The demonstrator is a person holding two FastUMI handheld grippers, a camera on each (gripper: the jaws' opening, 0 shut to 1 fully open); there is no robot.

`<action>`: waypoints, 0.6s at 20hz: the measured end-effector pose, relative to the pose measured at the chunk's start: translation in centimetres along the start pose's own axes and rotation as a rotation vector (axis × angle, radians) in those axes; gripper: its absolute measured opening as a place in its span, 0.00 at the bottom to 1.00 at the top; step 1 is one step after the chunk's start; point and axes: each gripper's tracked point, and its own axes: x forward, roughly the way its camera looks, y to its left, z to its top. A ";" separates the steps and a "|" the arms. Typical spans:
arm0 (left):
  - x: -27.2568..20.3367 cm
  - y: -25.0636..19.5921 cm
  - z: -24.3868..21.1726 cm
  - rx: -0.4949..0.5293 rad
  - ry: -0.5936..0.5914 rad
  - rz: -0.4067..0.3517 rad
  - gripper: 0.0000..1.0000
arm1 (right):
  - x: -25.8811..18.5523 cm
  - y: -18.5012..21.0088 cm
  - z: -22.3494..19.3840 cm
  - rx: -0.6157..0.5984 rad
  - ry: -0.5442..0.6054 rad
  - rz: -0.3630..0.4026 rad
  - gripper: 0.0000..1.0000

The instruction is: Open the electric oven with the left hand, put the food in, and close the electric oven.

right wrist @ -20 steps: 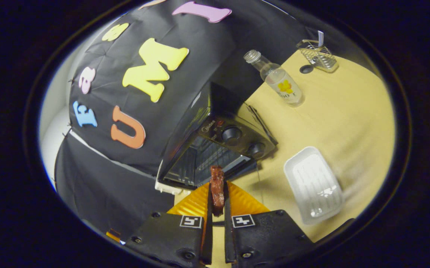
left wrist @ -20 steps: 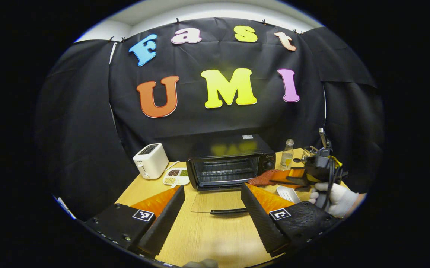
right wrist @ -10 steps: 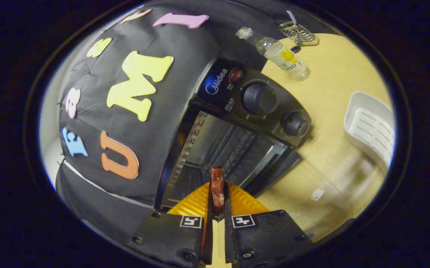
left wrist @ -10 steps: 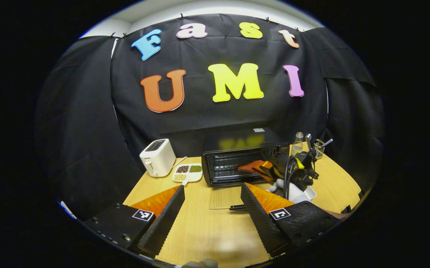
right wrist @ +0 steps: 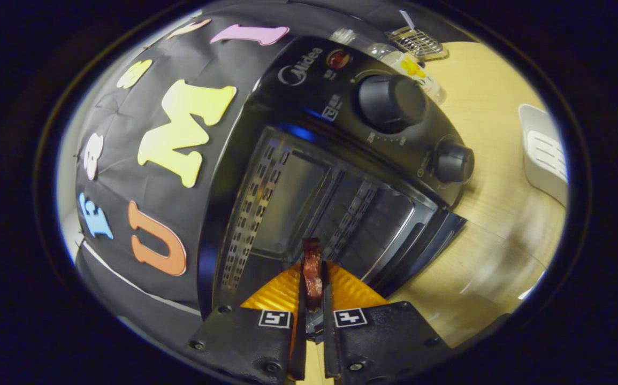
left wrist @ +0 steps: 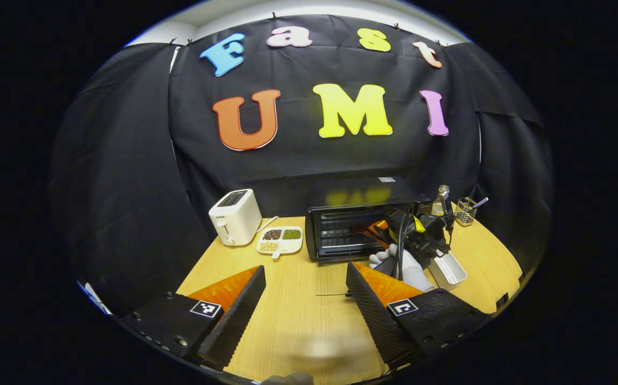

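One meat strip (right wrist: 312,270) lengthwise toward oven (right wrist: 309,182).

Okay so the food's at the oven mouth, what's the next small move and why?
Probably ease the right gripper a little deeper over the rack, then open. Its fingers pinch the reddish food, whose tip is just at the open oven cavity's mouth.

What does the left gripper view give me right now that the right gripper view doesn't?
Left gripper view alone: the toaster, the snack dish, the open left gripper, and a gloved hand carrying the other gripper at the oven's mouth. Right gripper view alone: the knobs and the meat clamped in the right gripper. Both: the open oven, white tray and bottle.
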 end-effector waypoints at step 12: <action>0.6 0.4 -0.6 -0.028 0.009 0.000 0.97 | 0.0 -0.9 0.9 -0.437 -0.028 -0.110 0.62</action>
